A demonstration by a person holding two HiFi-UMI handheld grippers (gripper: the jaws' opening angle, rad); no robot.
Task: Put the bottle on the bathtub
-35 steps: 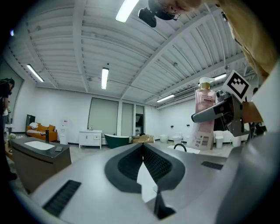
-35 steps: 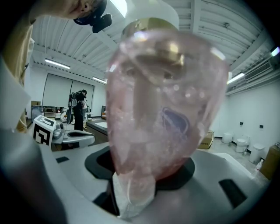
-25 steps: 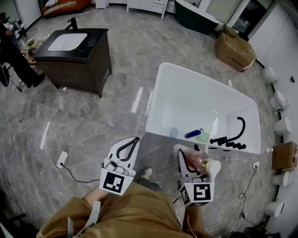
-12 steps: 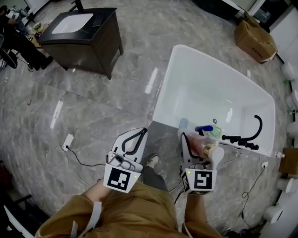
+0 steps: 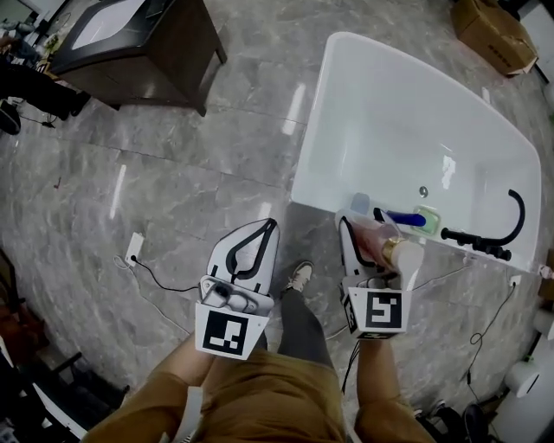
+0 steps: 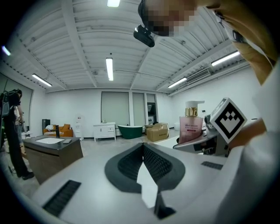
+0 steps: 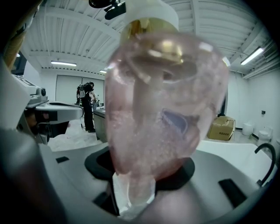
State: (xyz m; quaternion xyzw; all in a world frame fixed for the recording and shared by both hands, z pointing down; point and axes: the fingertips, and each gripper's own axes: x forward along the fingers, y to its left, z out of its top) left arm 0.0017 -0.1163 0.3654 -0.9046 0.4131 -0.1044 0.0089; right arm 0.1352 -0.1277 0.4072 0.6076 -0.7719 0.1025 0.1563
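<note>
A pink pump bottle [image 5: 388,251] with a gold collar and white cap is clamped in my right gripper [image 5: 362,235], just at the near rim of the white bathtub [image 5: 346,112]. In the right gripper view the bottle [image 7: 164,105] fills the frame between the jaws. The same bottle [image 6: 190,127] shows at the right of the left gripper view. My left gripper [image 5: 260,238] is shut and holds nothing, over the grey floor to the left of the tub. In its own view the left gripper [image 6: 143,151] has its jaws pressed together.
A blue bottle [image 5: 405,219], a green soap item [image 5: 426,216] and a black faucet [image 5: 498,234] sit on the tub's near rim. A dark vanity with a sink [image 5: 130,35] stands at the far left. A white power strip with a cable [image 5: 133,249] lies on the floor. A cardboard box [image 5: 493,24] is at the far right.
The view has moved closer to the tub. Both grippers have come forward, and the right one with the bottle now reaches the tub's near rim.
</note>
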